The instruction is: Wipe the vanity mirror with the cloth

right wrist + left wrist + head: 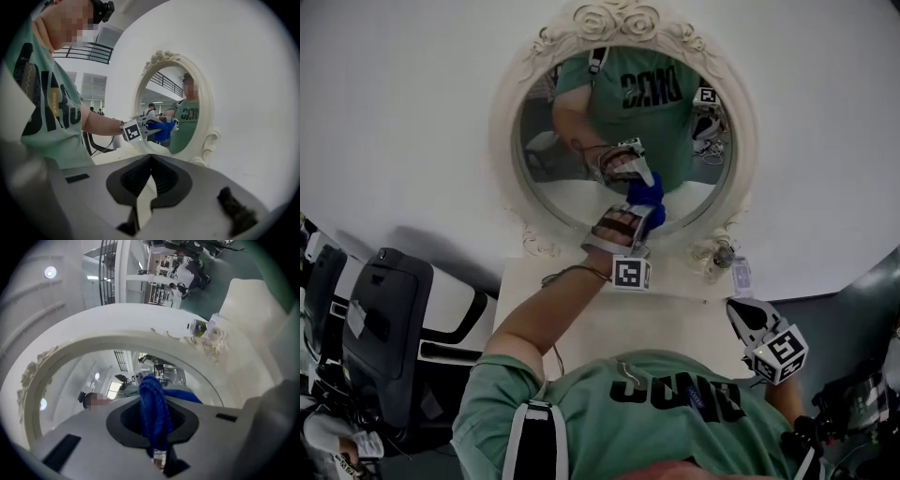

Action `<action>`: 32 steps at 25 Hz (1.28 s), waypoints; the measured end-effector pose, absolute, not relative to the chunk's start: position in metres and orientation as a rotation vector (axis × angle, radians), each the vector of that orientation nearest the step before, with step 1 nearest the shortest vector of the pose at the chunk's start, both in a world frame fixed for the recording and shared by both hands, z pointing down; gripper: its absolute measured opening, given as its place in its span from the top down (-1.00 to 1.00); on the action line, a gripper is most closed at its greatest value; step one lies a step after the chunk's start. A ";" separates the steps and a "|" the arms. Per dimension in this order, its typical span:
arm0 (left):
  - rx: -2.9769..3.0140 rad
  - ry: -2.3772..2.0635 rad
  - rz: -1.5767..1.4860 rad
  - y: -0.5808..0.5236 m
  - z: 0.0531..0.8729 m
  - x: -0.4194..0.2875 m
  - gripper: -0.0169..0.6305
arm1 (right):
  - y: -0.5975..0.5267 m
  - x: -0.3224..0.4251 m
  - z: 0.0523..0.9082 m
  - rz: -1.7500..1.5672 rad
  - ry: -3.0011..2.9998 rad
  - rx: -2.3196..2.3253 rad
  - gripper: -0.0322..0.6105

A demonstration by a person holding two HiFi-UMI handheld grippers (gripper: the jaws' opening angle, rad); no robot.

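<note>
The oval vanity mirror in its ornate cream frame stands on a white table against the wall, and it also shows in the right gripper view. My left gripper is shut on a blue cloth and holds it against the lower part of the glass. In the left gripper view the cloth fills the gap between the jaws, with the mirror just beyond. My right gripper hangs low at the right, away from the mirror, jaws together and holding nothing.
A small glass bottle stands on the table by the frame's right foot; the left gripper view shows the bottle too. A black and white chair sits left of the table. The wall rises directly behind the mirror.
</note>
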State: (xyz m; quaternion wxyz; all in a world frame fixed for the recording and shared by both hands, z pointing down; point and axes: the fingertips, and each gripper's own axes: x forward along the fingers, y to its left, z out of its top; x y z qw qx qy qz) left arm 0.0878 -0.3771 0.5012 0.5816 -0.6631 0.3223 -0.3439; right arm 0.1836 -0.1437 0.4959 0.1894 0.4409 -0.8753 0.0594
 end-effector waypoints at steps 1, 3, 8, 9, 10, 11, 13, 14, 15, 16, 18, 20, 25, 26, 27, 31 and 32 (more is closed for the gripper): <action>-1.532 0.780 -0.838 -0.383 0.503 0.060 0.78 | -0.150 0.171 0.497 0.156 -2.479 1.206 0.86; -1.493 0.831 -0.916 -0.393 0.507 0.005 0.78 | -0.163 0.148 0.498 0.126 -2.518 1.144 0.87; -1.406 0.918 -1.099 -0.404 0.511 -0.098 0.78 | -0.173 0.101 0.486 0.072 -2.581 1.000 0.86; -1.400 0.925 -1.134 -0.406 0.515 -0.112 0.78 | -0.174 0.095 0.485 0.065 -2.588 0.982 0.87; -1.397 0.930 -1.167 -0.409 0.519 -0.125 0.78 | -0.175 0.090 0.483 0.059 -2.594 0.968 0.87; -1.394 0.935 -1.191 -0.411 0.523 -0.135 0.78 | -0.175 0.086 0.482 0.053 -2.599 0.959 0.86; -1.377 0.933 -1.204 -0.415 0.529 -0.144 0.78 | -0.174 0.082 0.480 0.043 -2.605 0.948 0.87; -1.370 0.924 -1.205 -0.415 0.530 -0.144 0.79 | -0.174 0.081 0.479 0.040 -2.606 0.946 0.86; -1.377 0.909 -1.213 -0.415 0.531 -0.140 0.79 | -0.174 0.081 0.479 0.040 -2.605 0.946 0.87; -1.393 0.892 -1.222 -0.415 0.533 -0.135 0.79 | -0.174 0.081 0.478 0.043 -2.605 0.949 0.87; -1.406 0.870 -1.229 -0.418 0.535 -0.129 0.79 | -0.173 0.083 0.476 0.052 -2.602 0.962 0.86; -1.402 0.863 -1.227 -0.421 0.536 -0.130 0.79 | -0.174 0.087 0.478 0.066 -2.595 0.978 0.87; -1.392 0.850 -1.225 -0.425 0.543 -0.126 0.78 | -0.176 0.103 0.493 0.110 -2.560 1.025 0.87; -1.383 0.838 -1.217 -0.425 0.545 -0.121 0.78 | -0.176 0.104 0.494 0.116 -2.556 1.032 0.87; -1.377 0.822 -1.207 -0.424 0.548 -0.113 0.78 | -0.175 0.105 0.494 0.120 -2.552 1.038 0.87; -1.420 0.736 -1.130 -0.415 0.560 -0.058 0.78 | -0.170 0.120 0.496 0.132 -2.519 1.086 0.86; -1.439 0.716 -1.101 -0.413 0.563 -0.041 0.78 | -0.168 0.125 0.498 0.141 -2.509 1.103 0.86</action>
